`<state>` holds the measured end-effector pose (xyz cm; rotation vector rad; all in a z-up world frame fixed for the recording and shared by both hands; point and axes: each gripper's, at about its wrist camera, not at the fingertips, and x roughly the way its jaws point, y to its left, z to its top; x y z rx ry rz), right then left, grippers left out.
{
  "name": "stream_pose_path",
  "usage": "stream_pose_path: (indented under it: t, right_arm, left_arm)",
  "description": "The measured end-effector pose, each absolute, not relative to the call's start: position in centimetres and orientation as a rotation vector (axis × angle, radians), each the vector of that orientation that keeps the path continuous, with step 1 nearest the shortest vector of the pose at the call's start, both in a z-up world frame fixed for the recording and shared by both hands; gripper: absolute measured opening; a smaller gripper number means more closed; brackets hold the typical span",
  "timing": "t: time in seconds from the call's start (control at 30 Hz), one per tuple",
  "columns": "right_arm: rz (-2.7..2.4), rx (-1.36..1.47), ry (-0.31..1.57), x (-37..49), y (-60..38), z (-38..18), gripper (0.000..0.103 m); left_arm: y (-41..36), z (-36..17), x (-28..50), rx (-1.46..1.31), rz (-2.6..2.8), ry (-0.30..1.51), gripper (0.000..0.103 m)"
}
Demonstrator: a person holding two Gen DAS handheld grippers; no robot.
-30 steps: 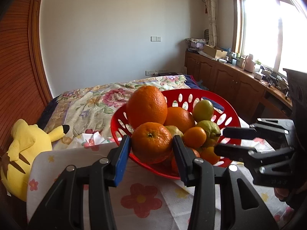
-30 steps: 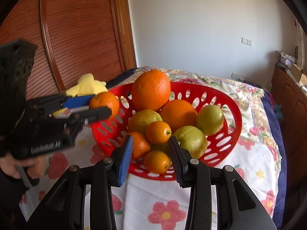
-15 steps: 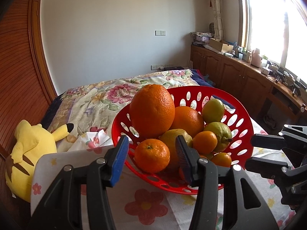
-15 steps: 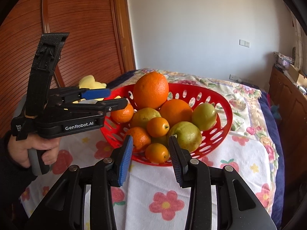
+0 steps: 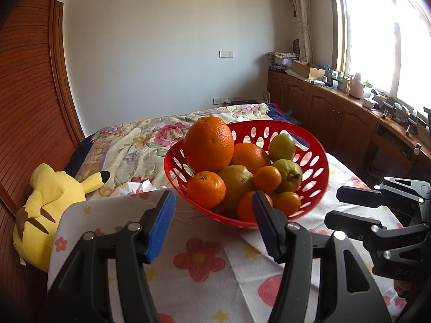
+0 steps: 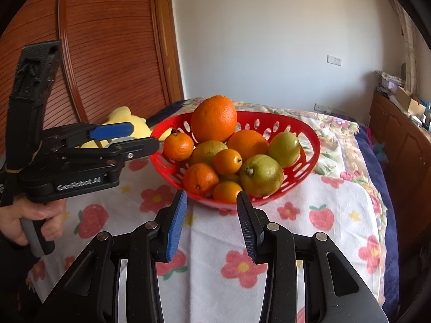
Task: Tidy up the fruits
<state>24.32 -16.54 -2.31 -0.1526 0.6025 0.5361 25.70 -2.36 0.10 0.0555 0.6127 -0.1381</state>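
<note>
A red perforated basket [image 5: 320, 167] [image 6: 312, 140] stands on the flowered tablecloth [image 5: 199, 263], heaped with a large orange [image 5: 208, 144] [image 6: 214, 118], smaller oranges, green-yellow lemons and kumquats. A mandarin [image 5: 206, 189] [image 6: 178, 146] rests at the basket's left edge. My left gripper [image 5: 212, 215] [image 6: 145, 137] hovers just short of that mandarin, its jaws opening with nothing between them. My right gripper [image 6: 211, 202] [image 5: 334, 206] hangs in front of the basket, jaws a narrow gap apart and empty.
A yellow plush toy [image 5: 48, 196] [image 6: 126, 118] lies left of the table by the wooden wardrobe. Behind the basket is a bed with a floral quilt [image 5: 134, 140]. Wooden cabinets [image 5: 336, 115] line the window wall. A hand [image 6: 32, 220] grips the left gripper's handle.
The left gripper let go of the mandarin, which now rests in the basket, then drew back with its jaws widening. The right gripper also pulled back from the basket.
</note>
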Motion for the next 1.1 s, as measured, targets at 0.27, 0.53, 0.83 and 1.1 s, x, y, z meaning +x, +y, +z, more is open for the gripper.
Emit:
stream_pose_path:
  t: [0.27,0.53,0.83,1.1]
  right_arm:
    - [0.499,-0.126,0.541,21.0,-16.9,-0.6,0.041]
    - [0.468,-0.109,0.472,17.6,-17.4,1.8,0.049]
    - [0.436,-0.099,0.399,14.0,-17.9,3.8,0.063]
    - [0.408,-0.078,0.346,11.2,-18.5,5.1,0.072]
  left_arm:
    - [-2.5,2.9,20.6,0.041,-0.130,0.520,0.074]
    - [-2.1,5.7,16.0,0.034,-0.132,0.429,0.093]
    - [-2.5,8.1,11.8,0.052,-0.121,0.362,0.103]
    - [-3.1,8.1,9.2,0.053,-0.116,0.394,0.103]
